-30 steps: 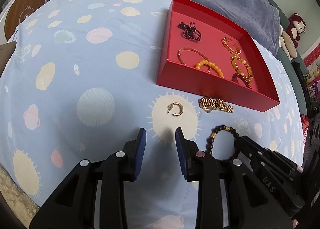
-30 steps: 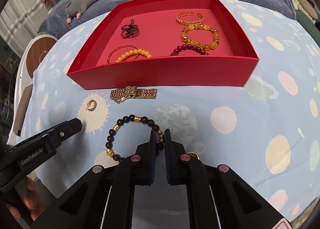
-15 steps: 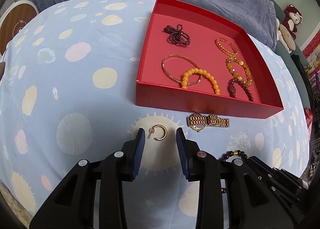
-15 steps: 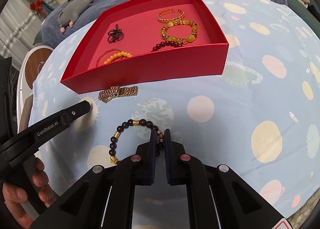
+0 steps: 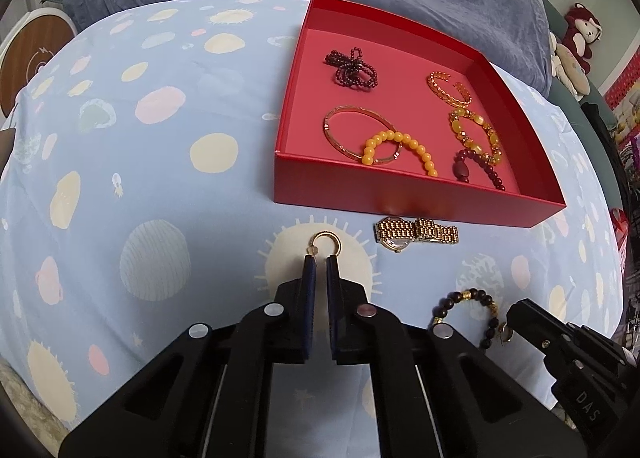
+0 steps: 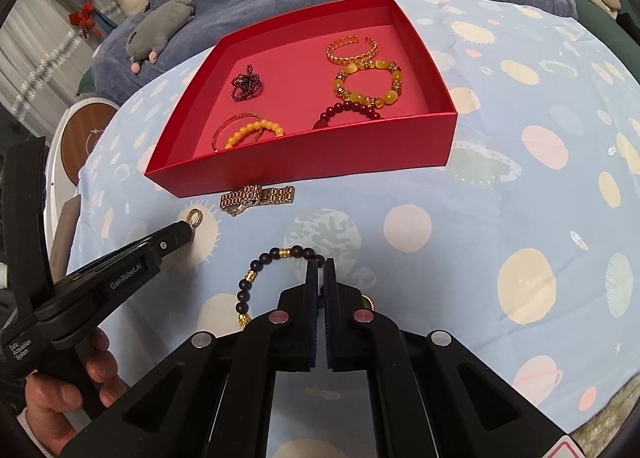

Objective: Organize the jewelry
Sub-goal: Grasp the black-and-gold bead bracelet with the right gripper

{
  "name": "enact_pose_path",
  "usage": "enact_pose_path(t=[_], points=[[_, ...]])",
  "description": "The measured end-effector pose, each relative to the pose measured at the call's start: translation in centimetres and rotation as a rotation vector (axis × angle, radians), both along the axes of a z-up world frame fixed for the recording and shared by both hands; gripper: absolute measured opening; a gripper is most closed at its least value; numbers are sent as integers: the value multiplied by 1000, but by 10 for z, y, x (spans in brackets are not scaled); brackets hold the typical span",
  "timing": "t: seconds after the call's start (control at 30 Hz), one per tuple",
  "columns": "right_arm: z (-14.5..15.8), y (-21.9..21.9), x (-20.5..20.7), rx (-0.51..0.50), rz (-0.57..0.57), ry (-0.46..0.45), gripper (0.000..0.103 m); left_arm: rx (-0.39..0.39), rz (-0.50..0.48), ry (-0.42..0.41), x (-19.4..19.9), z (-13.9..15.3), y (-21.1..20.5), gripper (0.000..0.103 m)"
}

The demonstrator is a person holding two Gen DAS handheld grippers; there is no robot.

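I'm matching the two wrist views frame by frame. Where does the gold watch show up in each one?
Left wrist view: the gold watch lies right of centre on the blue sheet, just below the front wall of the red box.
Right wrist view: the gold watch lies left of centre, again just below the front wall of the red box.
Shared landmark: the red box, whose front wall runs right behind the watch.

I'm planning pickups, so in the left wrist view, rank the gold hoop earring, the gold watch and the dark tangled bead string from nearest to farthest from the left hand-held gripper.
1. Gold hoop earring: at the fingertips of the left hand-held gripper.
2. Gold watch: to the right, before the red tray.
3. Dark tangled bead string: far inside the tray.
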State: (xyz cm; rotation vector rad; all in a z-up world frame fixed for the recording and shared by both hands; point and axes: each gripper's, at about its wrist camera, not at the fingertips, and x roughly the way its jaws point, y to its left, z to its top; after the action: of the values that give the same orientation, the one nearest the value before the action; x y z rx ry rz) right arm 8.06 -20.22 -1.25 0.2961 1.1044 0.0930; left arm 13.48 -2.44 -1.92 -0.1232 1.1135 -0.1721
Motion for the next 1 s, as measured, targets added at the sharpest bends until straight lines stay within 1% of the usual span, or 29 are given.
enact_pose_path(t=[0.2, 0.27, 0.3, 0.33, 0.43, 0.57, 0.6, 0.63, 0.67, 0.7, 0.73, 0.77, 0.8, 0.97, 1.0], points=[[4, -3, -9, 3, 3, -6, 3, -28, 5, 3, -9, 4, 0, 6], [3, -4, -8, 11, 8, -2, 7, -27, -6, -5, -9, 8, -4, 6], [3, -3, -7, 8, 10, 1, 12, -27, -8, -5, -9, 8, -5, 7], [2, -3, -5, 6, 12, 5, 14, -31, -7, -4, -8, 9, -6, 7], [-2, 0, 1, -5, 21, 18, 17, -39, 0, -2, -7, 11, -6, 7], [-10, 7, 9, -30, 44, 28, 17, -42, 1, 0, -7, 11, -6, 8], [-12, 9, 11, -43, 50, 29, 17, -44, 3, 3, -7, 11, -5, 9], [-14, 12, 13, -57, 57, 31, 17, -49, 5, 4, -7, 11, -5, 15], [-16, 14, 14, -65, 62, 33, 17, -49, 8, 3, -7, 11, -4, 18], [-18, 16, 15, -70, 66, 34, 17, -48, 9, 1, -8, 12, -4, 25], [-18, 17, 14, -82, 65, 23, 11, -49, 8, -2, -8, 12, -5, 30], [-18, 17, 14, -85, 68, 25, 8, -47, 7, -5, -8, 12, -6, 32], [-18, 15, 13, -78, 67, 23, 8, -47, 3, -7, -8, 13, -8, 33], [-11, -2, 1, -50, 15, 5, 8, -49, -24, -2, -1, 11, -22, 34], [-10, -6, 0, -43, 6, 6, 7, -49, -29, 0, 1, 10, -26, 35]])
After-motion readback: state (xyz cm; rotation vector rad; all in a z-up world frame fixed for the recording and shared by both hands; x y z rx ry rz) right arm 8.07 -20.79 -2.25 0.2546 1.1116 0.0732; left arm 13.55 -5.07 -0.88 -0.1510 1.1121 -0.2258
